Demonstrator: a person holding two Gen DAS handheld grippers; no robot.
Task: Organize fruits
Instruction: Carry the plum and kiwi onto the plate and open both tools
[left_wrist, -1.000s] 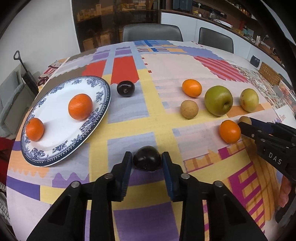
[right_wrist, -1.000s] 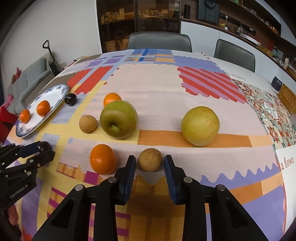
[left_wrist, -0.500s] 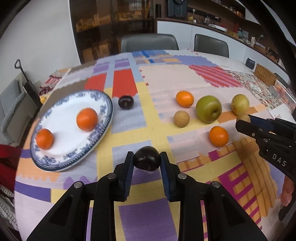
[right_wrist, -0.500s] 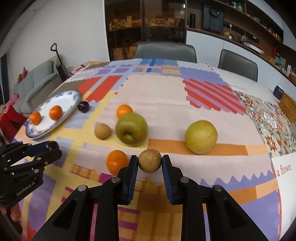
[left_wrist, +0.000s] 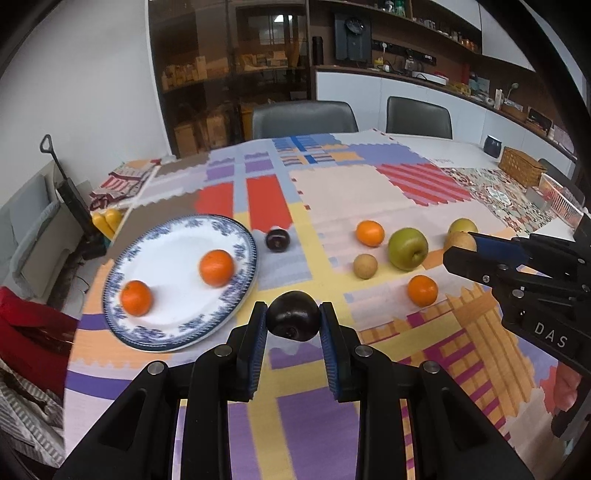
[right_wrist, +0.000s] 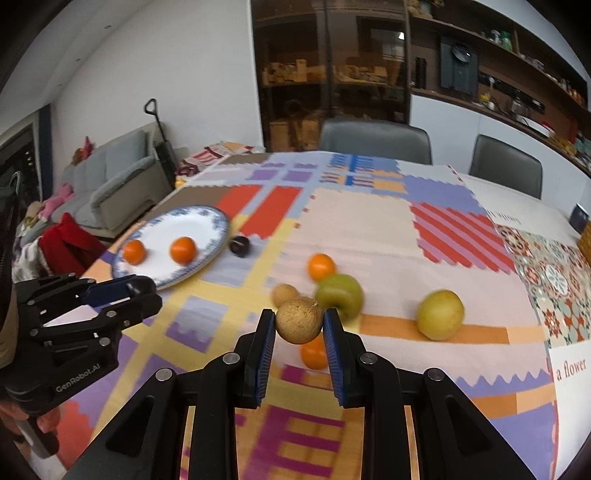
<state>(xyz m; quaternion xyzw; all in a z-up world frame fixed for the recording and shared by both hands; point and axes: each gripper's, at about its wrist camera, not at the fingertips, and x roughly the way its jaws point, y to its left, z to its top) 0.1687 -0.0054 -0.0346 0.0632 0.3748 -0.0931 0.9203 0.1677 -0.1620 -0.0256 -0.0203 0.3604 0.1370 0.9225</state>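
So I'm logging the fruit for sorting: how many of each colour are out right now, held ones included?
Orange: 4
Dark purple: 2
Brown: 2
Green: 1
Yellow: 1
Total: 10

Background: worktop (left_wrist: 347, 192) wore a patchwork cloth.
Two grey chairs (left_wrist: 303, 118) stood behind it; wicker basket (left_wrist: 521, 170) sat far right.

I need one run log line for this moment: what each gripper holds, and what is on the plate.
left gripper: shut on dark plum | right gripper: shut on brown fruit | plate: two oranges
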